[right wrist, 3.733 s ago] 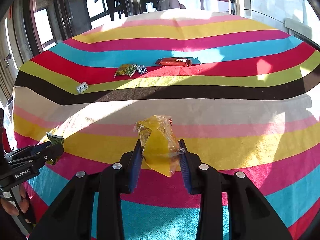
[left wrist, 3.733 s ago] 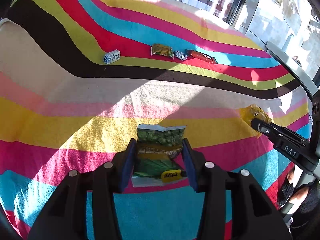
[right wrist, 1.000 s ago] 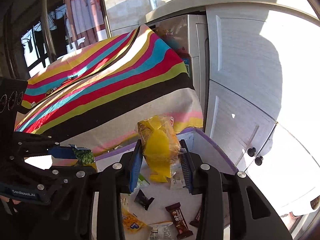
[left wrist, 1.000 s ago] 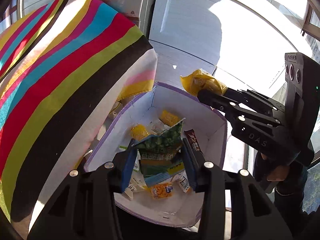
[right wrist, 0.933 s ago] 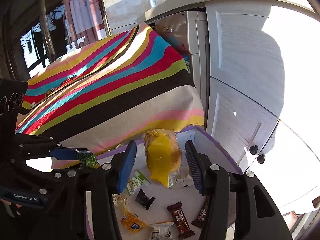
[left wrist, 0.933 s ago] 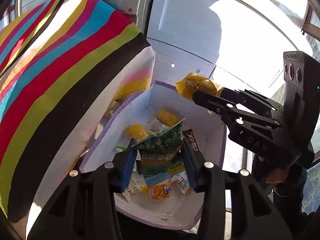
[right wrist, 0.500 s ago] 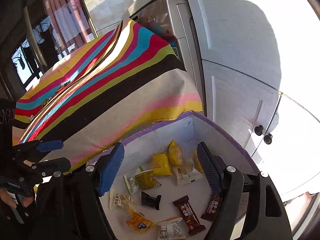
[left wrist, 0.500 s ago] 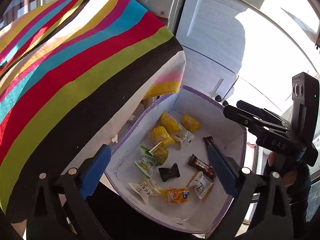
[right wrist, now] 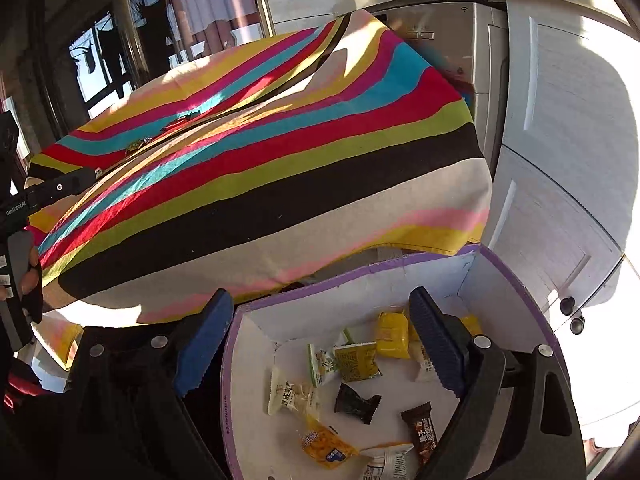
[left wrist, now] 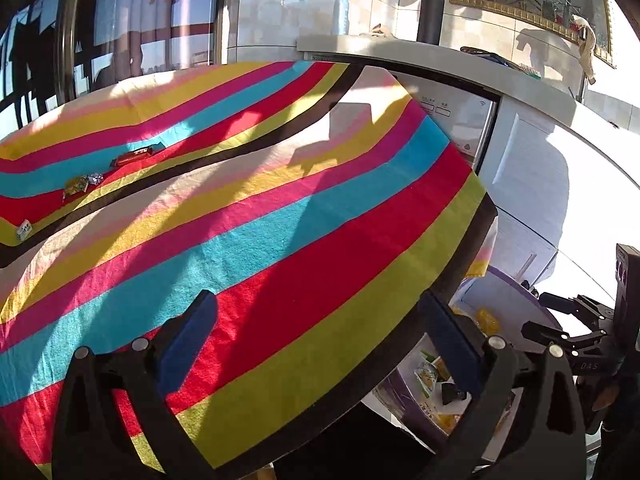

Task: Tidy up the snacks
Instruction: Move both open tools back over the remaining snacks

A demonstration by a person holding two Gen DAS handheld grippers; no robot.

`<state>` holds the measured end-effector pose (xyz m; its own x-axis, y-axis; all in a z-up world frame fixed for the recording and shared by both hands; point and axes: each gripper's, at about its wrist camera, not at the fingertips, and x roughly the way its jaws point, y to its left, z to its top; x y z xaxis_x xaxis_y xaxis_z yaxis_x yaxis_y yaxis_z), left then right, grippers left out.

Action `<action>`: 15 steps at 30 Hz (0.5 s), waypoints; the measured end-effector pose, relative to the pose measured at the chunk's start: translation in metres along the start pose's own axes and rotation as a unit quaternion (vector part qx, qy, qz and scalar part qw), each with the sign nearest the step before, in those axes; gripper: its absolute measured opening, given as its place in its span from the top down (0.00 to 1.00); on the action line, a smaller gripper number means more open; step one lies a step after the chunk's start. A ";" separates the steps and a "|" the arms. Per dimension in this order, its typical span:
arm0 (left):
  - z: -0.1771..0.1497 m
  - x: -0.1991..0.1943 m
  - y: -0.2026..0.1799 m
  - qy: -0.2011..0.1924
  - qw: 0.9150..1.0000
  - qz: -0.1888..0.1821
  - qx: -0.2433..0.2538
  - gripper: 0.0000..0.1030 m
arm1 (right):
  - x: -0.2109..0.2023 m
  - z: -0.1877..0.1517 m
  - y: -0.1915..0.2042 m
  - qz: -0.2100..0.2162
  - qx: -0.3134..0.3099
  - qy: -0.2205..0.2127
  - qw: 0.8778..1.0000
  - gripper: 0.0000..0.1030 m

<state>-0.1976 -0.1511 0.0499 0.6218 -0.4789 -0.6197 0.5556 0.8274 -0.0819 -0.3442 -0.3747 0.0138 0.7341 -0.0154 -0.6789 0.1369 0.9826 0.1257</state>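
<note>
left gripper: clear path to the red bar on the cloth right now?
Probably yes. The left gripper is open and empty, facing across the striped cloth. The red bar lies at the far side with nothing between; only the small wrapped snacks sit beside it.

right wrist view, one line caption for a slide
Open right gripper above a purple-rimmed box of wrapped snacks, beside the striped tablecloth.

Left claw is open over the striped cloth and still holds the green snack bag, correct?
Not quite. The left claw is open over the striped cloth, but it holds nothing; the left wrist view shows only cloth between its pads.
</note>
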 end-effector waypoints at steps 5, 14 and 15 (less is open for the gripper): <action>0.006 -0.014 0.097 -0.011 0.995 0.070 -0.073 0.03 | 0.014 0.029 0.057 0.016 -0.074 0.005 0.997 0.16; -0.004 -0.024 0.237 0.001 0.975 0.157 -0.155 0.03 | 0.077 0.105 0.179 0.081 -0.180 0.014 0.980 0.16; -0.005 -0.025 0.251 0.002 0.973 0.158 -0.168 0.03 | 0.090 0.113 0.194 0.085 -0.193 0.016 0.977 0.16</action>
<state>-0.0768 0.0700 0.0411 0.7302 -0.1853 -0.6577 0.1257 0.9825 -0.1372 -0.1764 -0.2066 0.0588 0.7016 0.1544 -0.6956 -0.2519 0.9670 -0.0393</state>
